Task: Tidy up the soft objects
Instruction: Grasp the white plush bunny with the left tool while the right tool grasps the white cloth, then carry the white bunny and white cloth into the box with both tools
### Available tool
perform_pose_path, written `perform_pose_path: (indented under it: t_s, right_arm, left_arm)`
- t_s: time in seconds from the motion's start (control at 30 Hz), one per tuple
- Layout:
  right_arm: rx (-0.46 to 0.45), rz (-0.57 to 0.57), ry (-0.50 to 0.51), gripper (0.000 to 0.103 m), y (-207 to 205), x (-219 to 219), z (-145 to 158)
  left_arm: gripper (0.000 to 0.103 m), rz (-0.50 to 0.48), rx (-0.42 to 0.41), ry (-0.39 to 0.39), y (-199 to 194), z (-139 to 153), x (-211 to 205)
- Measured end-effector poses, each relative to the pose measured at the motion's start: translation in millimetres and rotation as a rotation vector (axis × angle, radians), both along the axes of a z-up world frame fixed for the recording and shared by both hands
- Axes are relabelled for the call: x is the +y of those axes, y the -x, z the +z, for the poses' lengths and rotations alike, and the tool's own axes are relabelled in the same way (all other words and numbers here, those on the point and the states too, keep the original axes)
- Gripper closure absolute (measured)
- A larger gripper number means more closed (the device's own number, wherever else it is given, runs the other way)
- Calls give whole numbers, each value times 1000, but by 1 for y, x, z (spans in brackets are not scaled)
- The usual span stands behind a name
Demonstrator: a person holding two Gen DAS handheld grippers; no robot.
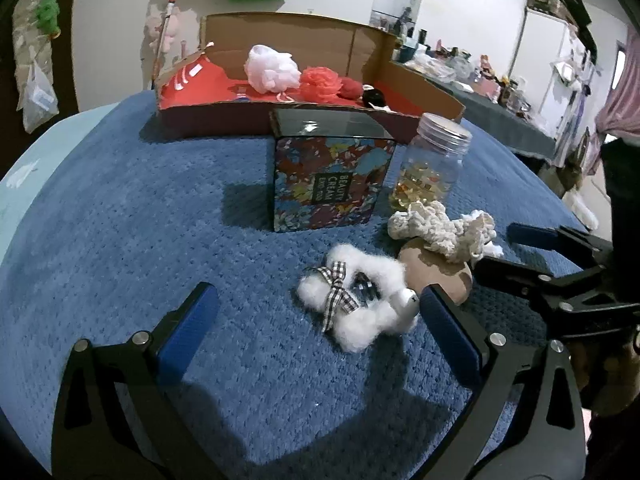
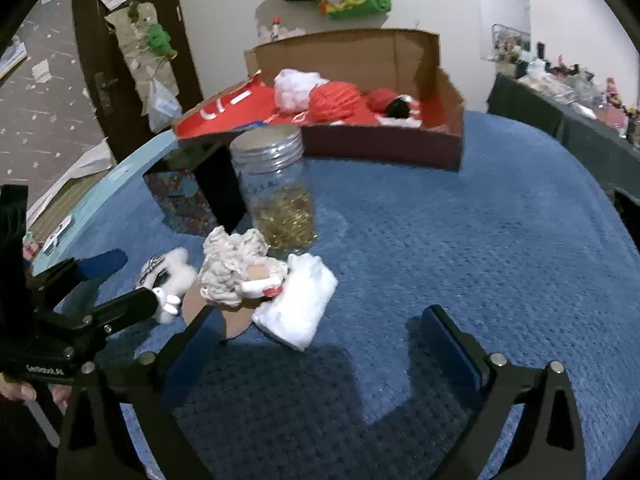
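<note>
Fluffy white toy (image 1: pixel 362 304) with a checked bow lies on the blue cloth (image 1: pixel 140 220), touching a tan pad (image 1: pixel 438 276) under a knitted piece (image 1: pixel 444 230). Left gripper (image 1: pixel 320 320) hovers wide open around it, holding nothing. Right gripper (image 2: pixel 320 336) gapes empty beside a white pouch (image 2: pixel 300 304). Open cloth lies rightward; the box (image 2: pixel 384 144) sits behind.

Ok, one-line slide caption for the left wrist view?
Open left gripper approaches a fluffy white plush toy on the blue blanket, cardboard box behind.
</note>
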State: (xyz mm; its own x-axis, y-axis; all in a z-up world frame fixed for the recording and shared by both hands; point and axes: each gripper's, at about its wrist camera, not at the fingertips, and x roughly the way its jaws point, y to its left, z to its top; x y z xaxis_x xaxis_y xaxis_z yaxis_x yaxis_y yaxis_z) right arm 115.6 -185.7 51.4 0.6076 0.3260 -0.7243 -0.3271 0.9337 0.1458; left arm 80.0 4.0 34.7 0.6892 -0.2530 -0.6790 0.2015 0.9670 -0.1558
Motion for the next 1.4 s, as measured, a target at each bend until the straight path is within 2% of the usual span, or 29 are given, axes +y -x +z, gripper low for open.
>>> perform_pose_path:
  t_s: [0.1, 0.3, 0.57, 0.63, 0.87, 0.97, 1.0, 1.03, 1.07, 1.1, 1.13, 1.4]
  right_arm:
    - [12, 22, 23, 8, -4, 4, -3]
    - [23, 50, 9, 8, -10, 4, -5]
    - [29, 67, -17, 12, -19, 2, -4]
    - [27, 76, -24, 17, -20, 1, -3]
    - [38, 104, -47, 21, -20, -3, -2]
    - [29, 114, -26, 32, -16, -3, -3]
    - [24, 121, -12, 41, -14, -1, -4]
    - [11, 124, 14, 54, -12, 1, -5]
    - [-3, 123, 36, 62, -11, 3, -5]
    - [-16, 125, 47, 79, -9, 3, -5]
    - [-19, 133, 37, 87, -7, 2, -4]
    - [-83, 102, 11, 87, 6, -8, 14]
  left_arm:
    - [9, -25, 2, -4, -3, 0, -2]
    - [19, -79, 21, 23, -11, -1, -3]
    - [19, -143, 35, 31, -17, 1, -5]
    - [22, -167, 40, 42, -15, 2, -6]
    - [25, -218, 42, 0, -4, 0, -13]
    - [33, -219, 37, -29, -5, -3, -16]
    - [34, -216, 34, -48, -6, -4, -17]
    - [41, -214, 30, -63, -7, -6, -18]
    - [44, -214, 27, -67, -8, -6, -19]
    - [44, -214, 23, -67, -8, -5, -19]
    - [44, -213, 19, -68, -8, -5, -19]
    - [45, -209, -5, -53, -3, 5, -15]
